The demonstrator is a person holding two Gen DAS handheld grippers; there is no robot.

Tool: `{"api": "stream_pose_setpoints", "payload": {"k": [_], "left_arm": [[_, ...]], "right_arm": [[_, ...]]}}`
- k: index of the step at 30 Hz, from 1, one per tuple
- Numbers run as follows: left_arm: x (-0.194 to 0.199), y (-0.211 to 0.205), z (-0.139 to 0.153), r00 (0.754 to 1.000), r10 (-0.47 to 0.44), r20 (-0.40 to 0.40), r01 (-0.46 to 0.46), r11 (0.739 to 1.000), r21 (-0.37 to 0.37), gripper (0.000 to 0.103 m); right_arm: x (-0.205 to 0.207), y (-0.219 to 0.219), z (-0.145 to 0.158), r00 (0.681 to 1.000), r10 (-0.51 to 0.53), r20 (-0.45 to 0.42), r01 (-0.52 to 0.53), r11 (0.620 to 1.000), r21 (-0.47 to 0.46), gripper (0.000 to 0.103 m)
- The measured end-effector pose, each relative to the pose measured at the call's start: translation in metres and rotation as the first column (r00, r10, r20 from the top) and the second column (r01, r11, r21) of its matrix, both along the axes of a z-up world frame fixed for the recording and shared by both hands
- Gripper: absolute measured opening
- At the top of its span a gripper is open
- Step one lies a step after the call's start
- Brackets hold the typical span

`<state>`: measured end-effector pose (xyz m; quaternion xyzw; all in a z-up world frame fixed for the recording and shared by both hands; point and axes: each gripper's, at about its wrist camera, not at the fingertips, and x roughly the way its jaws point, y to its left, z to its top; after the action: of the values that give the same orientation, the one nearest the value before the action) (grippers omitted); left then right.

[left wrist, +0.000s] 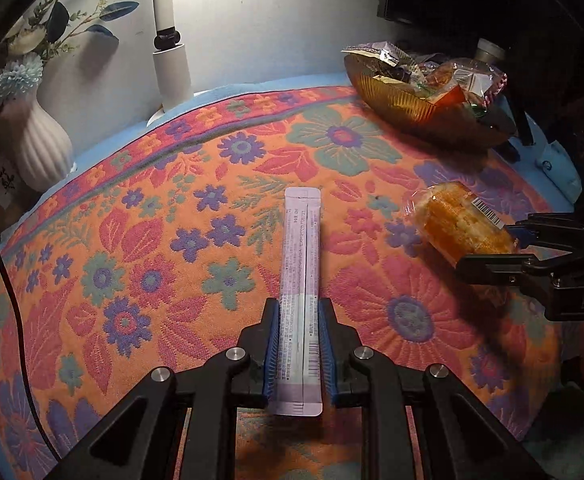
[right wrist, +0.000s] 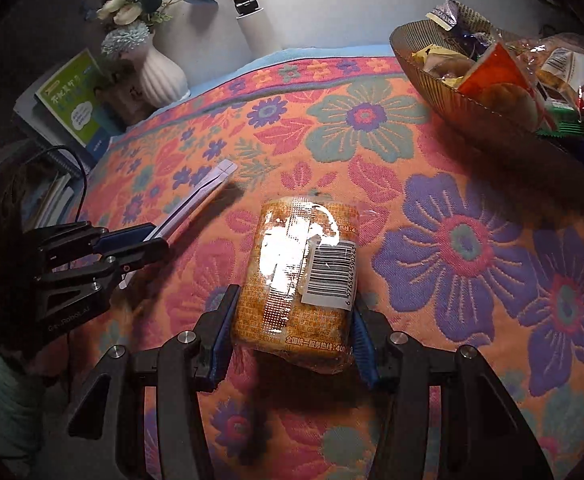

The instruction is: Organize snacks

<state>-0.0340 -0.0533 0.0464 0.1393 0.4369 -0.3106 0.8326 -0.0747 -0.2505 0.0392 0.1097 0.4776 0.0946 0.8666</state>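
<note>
My left gripper (left wrist: 299, 312) is shut on a long pale purple stick packet (left wrist: 300, 264) that points away over the floral tablecloth; the packet also shows in the right wrist view (right wrist: 195, 200). My right gripper (right wrist: 292, 304) is shut on an orange wrapped bread packet (right wrist: 298, 276) with a barcode label, held just above the cloth; the bread also shows in the left wrist view (left wrist: 460, 220). A ribbed amber glass bowl (left wrist: 404, 100) holds several wrapped snacks at the far right; it also shows in the right wrist view (right wrist: 452, 92).
A white ribbed vase (left wrist: 41, 148) with flowers stands far left, next to a white lamp post (left wrist: 169, 64). Books (right wrist: 71, 100) lie beside the vase. A black cable (left wrist: 11, 300) runs along the left edge. The floral tablecloth (left wrist: 171, 220) covers the table.
</note>
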Motion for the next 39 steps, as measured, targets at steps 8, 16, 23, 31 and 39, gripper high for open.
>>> {"api": "stream_pose_setpoints", "payload": {"k": [8, 16, 23, 31, 39], "left_arm": [[-0.020, -0.048, 0.056, 0.995, -0.052, 0.084, 0.057, 0.997, -0.053, 0.018], [0.008, -0.133, 0.113, 0.975, -0.107, 0.194, 0.129, 0.986, -0.102, 0.018], [0.064, -0.198, 0.126, 0.975, -0.115, 0.190, 0.141, 0.981, -0.129, 0.018], [0.102, -0.247, 0.106, 0.966, -0.185, 0.181, 0.206, 0.973, -0.104, 0.021], [0.111, -0.229, 0.088, 0.983, -0.136, 0.124, 0.151, 0.982, -0.116, 0.058]], "right_arm": [[-0.030, -0.040, 0.044, 0.993, -0.051, 0.106, 0.051, 0.999, 0.004, 0.049], [-0.012, -0.102, 0.108, 0.943, -0.170, 0.286, 0.196, 0.978, -0.068, 0.049], [0.040, -0.162, 0.139, 0.891, -0.298, 0.343, 0.343, 0.936, -0.077, 0.049], [0.110, -0.200, 0.137, 0.890, -0.341, 0.302, 0.363, 0.932, -0.018, 0.058], [0.108, -0.202, 0.123, 0.913, -0.325, 0.247, 0.326, 0.945, 0.036, 0.067]]}}
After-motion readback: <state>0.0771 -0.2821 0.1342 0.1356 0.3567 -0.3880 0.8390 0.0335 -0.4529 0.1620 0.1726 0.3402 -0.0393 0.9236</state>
